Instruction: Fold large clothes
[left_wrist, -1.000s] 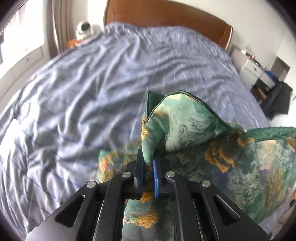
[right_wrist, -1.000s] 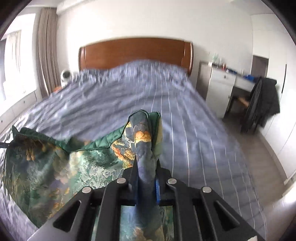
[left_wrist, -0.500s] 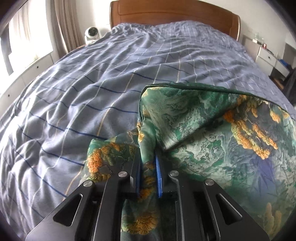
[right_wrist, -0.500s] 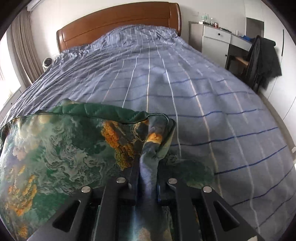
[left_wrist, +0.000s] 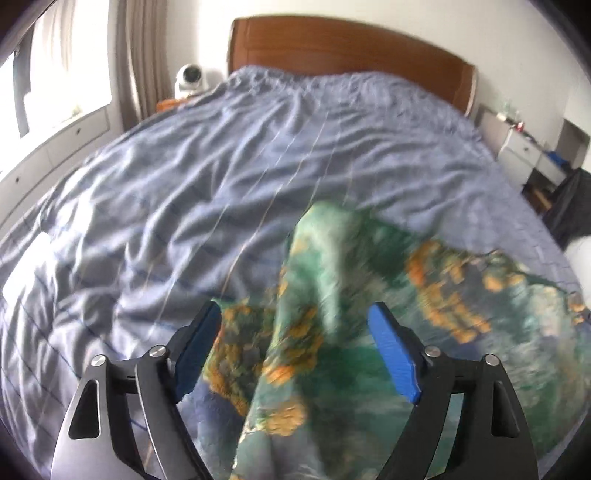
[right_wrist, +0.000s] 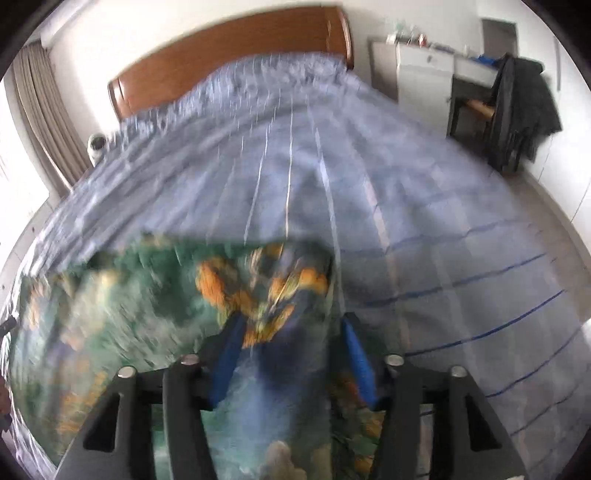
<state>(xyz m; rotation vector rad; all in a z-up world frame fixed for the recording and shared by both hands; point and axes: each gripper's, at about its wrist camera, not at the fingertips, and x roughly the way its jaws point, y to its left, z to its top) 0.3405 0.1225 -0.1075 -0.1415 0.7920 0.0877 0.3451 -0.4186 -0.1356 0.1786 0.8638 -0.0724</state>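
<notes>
The green garment (left_wrist: 332, 295) with orange and blue print lies on the blue striped bed cover (left_wrist: 184, 184). In the left wrist view my left gripper (left_wrist: 295, 314) is open, its blue pads wide apart on either side of a raised fold of the cloth. In the right wrist view my right gripper (right_wrist: 291, 328) is open too, with the garment's right corner (right_wrist: 266, 288) lying loose between the pads. The garment spreads to the left there (right_wrist: 110, 314). Both views are motion-blurred.
The wooden headboard (left_wrist: 351, 48) is at the far end of the bed. A white round device (left_wrist: 190, 77) stands at the left bedside by the curtain. A white cabinet (right_wrist: 424, 70) and a dark coat on a chair (right_wrist: 524, 107) stand right of the bed.
Both grippers were shut on the garment's corners half a second ago; both have opened and let the cloth go. The garment has dropped onto the bed cover.
</notes>
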